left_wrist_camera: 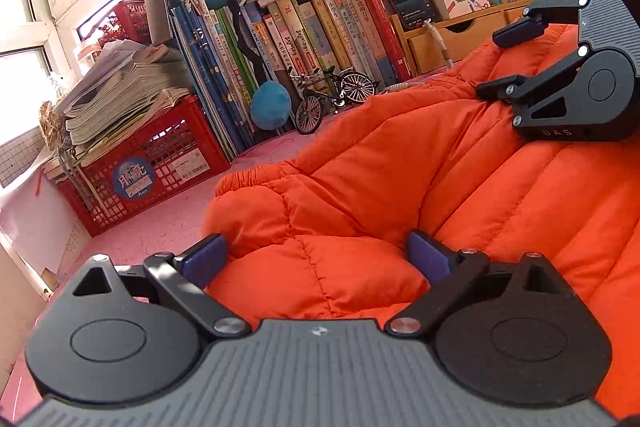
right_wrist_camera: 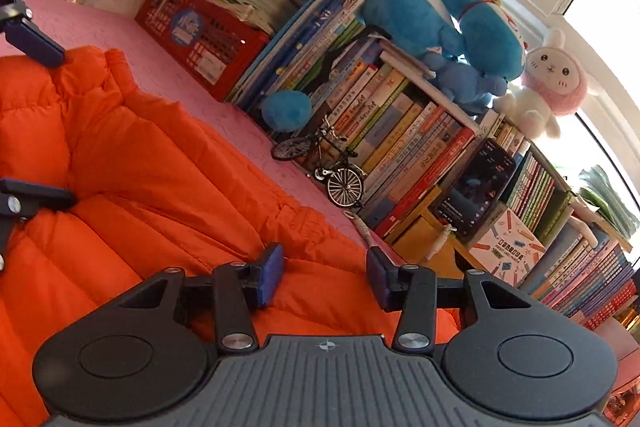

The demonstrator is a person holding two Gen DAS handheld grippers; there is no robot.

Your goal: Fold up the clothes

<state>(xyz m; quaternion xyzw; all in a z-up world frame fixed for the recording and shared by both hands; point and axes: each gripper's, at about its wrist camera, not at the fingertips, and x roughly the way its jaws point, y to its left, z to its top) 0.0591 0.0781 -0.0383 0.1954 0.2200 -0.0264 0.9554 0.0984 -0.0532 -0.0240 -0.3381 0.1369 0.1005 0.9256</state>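
Crowding the orange jacket [left_wrist_camera: 400, 167], toy bicycle [left_wrist_camera: 332, 95], red crate [left_wrist_camera: 160, 163], books [left_wrist_camera: 320, 27]

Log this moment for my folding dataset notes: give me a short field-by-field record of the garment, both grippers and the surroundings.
garment: orange puffer jacket, spread rumpled on the pink tabletop
left gripper: open, jaws either side of a puffy jacket fold
right gripper: open, over the jacket's edge near the tabletop
grasp: none closed on the fabric
background: row of books, red crate with papers, model bicycle, blue plush toys
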